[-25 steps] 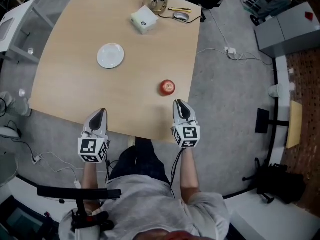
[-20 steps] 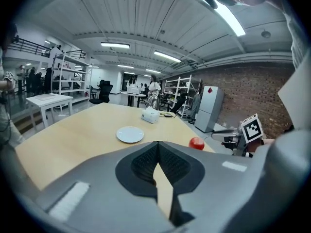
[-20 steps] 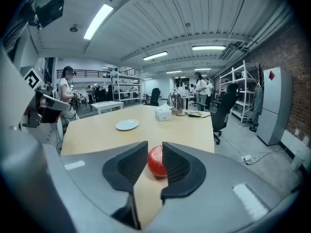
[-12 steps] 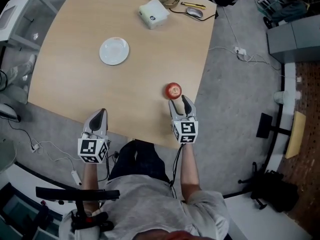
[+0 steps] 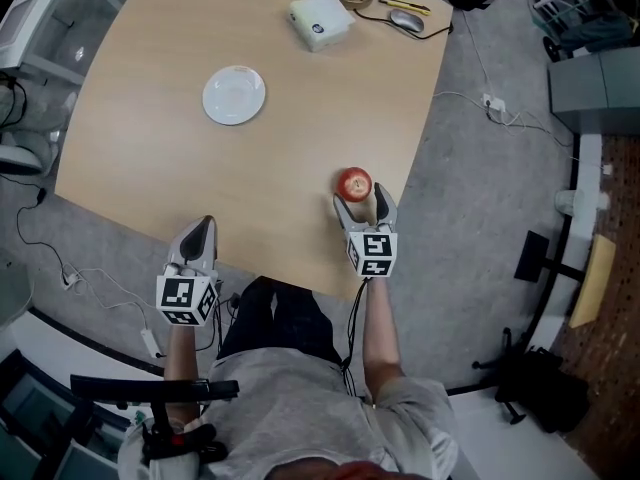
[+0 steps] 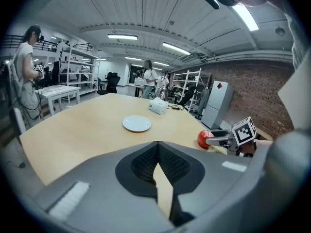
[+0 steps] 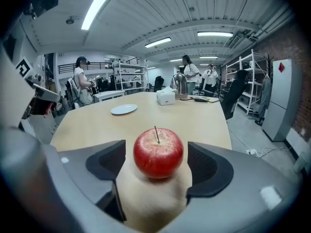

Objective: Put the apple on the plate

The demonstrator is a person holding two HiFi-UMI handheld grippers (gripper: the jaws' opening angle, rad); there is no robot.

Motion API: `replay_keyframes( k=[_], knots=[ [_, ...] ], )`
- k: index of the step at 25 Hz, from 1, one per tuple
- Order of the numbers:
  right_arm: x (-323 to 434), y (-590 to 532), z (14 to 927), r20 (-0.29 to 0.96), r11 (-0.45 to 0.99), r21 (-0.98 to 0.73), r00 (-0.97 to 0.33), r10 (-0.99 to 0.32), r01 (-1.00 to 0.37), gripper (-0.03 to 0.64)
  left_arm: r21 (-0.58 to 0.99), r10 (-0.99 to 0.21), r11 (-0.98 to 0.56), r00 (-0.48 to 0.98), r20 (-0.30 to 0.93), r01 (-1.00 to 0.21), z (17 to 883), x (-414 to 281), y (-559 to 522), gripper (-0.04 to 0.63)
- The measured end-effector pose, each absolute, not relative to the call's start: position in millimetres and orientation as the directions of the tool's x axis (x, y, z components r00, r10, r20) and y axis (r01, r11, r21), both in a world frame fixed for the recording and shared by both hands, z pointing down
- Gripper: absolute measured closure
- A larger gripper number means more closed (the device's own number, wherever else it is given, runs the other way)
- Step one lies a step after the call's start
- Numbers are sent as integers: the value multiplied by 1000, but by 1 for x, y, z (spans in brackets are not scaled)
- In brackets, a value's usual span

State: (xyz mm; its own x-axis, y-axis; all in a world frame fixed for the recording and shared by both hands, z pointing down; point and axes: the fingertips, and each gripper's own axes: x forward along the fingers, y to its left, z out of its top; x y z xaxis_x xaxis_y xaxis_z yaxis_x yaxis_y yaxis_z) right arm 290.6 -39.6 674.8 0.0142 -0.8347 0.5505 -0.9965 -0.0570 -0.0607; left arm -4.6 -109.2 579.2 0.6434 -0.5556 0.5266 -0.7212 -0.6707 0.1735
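A red apple point(image 5: 354, 182) point(image 7: 158, 152) point(image 6: 204, 139) stands upright on the wooden table point(image 5: 180, 178) near its right front edge. My right gripper point(image 5: 362, 204) point(image 7: 158, 164) is just behind it, jaws opening wide, with the apple between the pads and clear gaps on both sides. A small white plate point(image 5: 234, 95) point(image 7: 124, 109) point(image 6: 136, 124) lies empty further back and to the left. My left gripper point(image 5: 197, 241) point(image 6: 156, 165) is shut with nothing in it, over the table's front edge.
At the far end of the table stand a white tissue box point(image 5: 320, 19), a metal kettle point(image 7: 179, 87), a computer mouse point(image 5: 408, 20) and a pencil. Cables lie on the grey floor to the right. People stand by shelves and a white desk point(image 6: 58, 92) in the background.
My right gripper moved forward to the apple and its jaws spread open around it. The left gripper stayed shut and barely shifted.
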Motion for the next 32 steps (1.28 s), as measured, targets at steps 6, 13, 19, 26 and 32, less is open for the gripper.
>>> replay_keyframes(
  k=[6, 13, 19, 26, 32],
  knots=[
    [293, -44, 686, 579, -59, -49, 20, -815, -997, 228, 174, -563, -655, 628, 538, -736, 585, -11, -112, 575],
    [295, -47, 690, 599, -58, -39, 23, -801, -998, 253, 179, -561, -650, 626, 542, -738, 590, -11, -114, 575],
    [290, -54, 688, 605, -43, -60, -2, -797, -997, 255, 181, -569, -643, 623, 537, -744, 589, -13, -118, 575],
    [269, -78, 674, 582, 12, -63, -46, -812, -998, 255, 179, -598, -614, 602, 529, -768, 582, -30, -123, 575],
    [246, -112, 663, 560, 100, -53, -113, -821, -994, 255, 177, -646, -559, 559, 520, -810, 577, -52, -126, 575]
  ],
)
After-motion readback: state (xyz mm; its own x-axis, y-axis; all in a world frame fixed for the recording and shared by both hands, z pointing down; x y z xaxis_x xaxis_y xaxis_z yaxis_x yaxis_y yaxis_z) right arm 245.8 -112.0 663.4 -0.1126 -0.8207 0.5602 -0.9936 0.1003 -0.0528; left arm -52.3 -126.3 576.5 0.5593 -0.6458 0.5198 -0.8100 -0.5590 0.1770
